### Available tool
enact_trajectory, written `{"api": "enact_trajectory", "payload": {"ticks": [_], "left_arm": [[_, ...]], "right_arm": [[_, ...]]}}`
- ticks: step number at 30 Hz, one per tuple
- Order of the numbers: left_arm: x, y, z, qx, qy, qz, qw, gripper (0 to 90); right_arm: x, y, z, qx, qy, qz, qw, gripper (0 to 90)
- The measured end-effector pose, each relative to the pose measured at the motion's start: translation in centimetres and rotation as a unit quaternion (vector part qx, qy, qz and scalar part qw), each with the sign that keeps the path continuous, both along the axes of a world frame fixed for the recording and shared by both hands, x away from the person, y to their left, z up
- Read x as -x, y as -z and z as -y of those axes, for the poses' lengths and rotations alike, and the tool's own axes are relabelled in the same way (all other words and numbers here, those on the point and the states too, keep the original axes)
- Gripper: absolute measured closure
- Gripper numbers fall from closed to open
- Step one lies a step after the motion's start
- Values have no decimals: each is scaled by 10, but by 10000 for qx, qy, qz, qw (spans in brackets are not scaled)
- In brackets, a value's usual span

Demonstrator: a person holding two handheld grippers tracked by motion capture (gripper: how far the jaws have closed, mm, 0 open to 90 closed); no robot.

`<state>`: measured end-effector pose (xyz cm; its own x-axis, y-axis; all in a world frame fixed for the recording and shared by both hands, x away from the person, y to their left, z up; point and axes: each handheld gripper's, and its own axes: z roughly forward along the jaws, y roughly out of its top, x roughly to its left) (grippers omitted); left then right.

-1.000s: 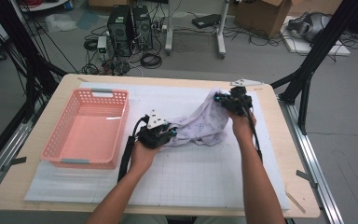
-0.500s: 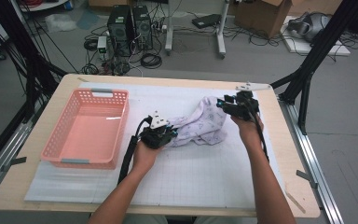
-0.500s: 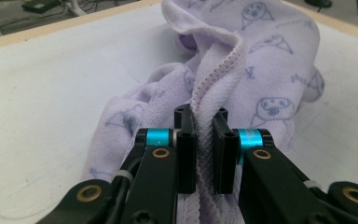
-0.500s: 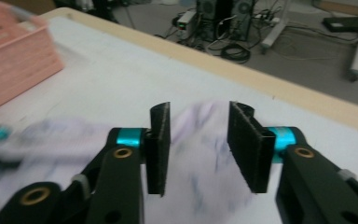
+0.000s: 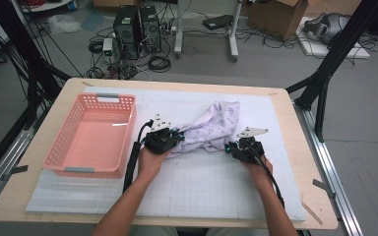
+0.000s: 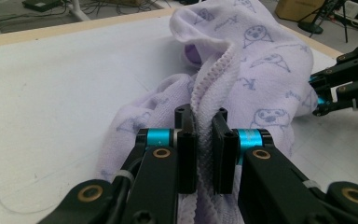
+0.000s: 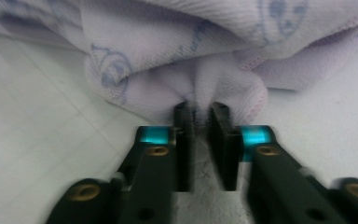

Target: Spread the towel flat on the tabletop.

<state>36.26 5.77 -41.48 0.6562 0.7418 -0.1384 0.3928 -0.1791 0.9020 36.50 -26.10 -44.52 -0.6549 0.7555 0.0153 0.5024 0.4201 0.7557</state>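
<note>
Two hand-held tools work one crumpled lavender garment (image 5: 210, 129) printed with small animal figures, which lies just right of centre in the high view on a white gridded mat (image 5: 197, 182) that covers the wooden surface (image 5: 305, 162). Left tool (image 5: 173, 139), at mid-frame in the high view, has its jaws nearly together and clamped on the ribbed hem (image 6: 204, 140) of the garment; in the left gripper view this hem runs up from the bottom centre between the two black jaws and rises to a fold near the top of the frame. Right tool (image 5: 232, 147), lower right of the cloth in the high view, meets the garment's near edge; in the right gripper view its jaws stand narrow, having just been closing, with a puckered fold of the fabric (image 7: 200, 88) at their tips, although blur leaves it unclear how firmly the pads press. Right tool also appears at the right edge of the left gripper view (image 6: 328, 95), touching the cloth. Each tool is carried by a bare forearm entering from the bottom of the high view. One pink plastic basket (image 5: 59, 152) with perforated walls stands in the left part of the high view, on the mat and apart from the garment.
</note>
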Motion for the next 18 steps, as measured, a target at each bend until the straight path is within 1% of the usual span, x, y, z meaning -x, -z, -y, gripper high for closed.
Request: {"api": "enact_trajectory", "payload": {"ticks": [1, 2, 3, 4, 5, 6, 7, 8, 10, 11, 12, 13, 14, 15, 16, 18], "left_arm": [[1, -1, -1, 6, 17, 16, 10000, 829], [1, -1, -1, 6, 17, 16, 10000, 829], [2, -2, -2, 26, 18, 37, 10000, 829], [7, -5, -6, 11, 49, 155, 9999, 829], [9, -6, -8, 32, 86, 196, 9998, 829], [9, -6, -8, 32, 86, 196, 9998, 829], [13, -6, -10, 100, 132, 201, 9997, 829], [21, -8, -14, 154, 255, 242, 9993, 829], [28, -11, -17, 207, 412, 288, 9985, 829], [28, -11, -17, 207, 412, 288, 9985, 830], [35, -15, -18, 307, 520, 360, 9975, 831], [38, -18, -18, 359, 512, 422, 9972, 836], [38, -21, -20, 452, 534, 425, 9966, 836], [37, -23, -20, 536, 496, 415, 9965, 836], [36, -25, -20, 547, 445, 423, 9966, 836], [31, -27, -18, 519, 326, 435, 9972, 837]], "right_arm": [[-1, -1, 4, -156, -5, -84, 9998, 842], [1, -3, 7, -232, -49, -181, 9996, 850], [4, -5, 11, -260, -83, -206, 9994, 855], [9, -8, 15, -259, -155, -194, 9994, 856], [16, -11, 20, -275, -197, -197, 9992, 856], [23, -15, 26, -321, -238, -189, 9990, 856], [23, -15, 26, -321, -238, -189, 9990, 856], [40, -24, 39, -444, -262, -187, 9985, 856], [56, -33, 55, -637, -286, -184, 9974, 856], [64, -37, 63, -737, -306, -180, 9966, 857], [72, -41, 70, -786, -309, -141, 9963, 857], [78, -46, 76, -812, -250, -92, 9963, 856], [83, -51, 82, -772, -129, -19, 9969, 856], [85, -57, 87, -764, -26, 60, 9971, 856], [85, -62, 92, -798, 107, 119, 9967, 856], [78, -71, 96, -912, 284, 250, 9951, 856]]}}
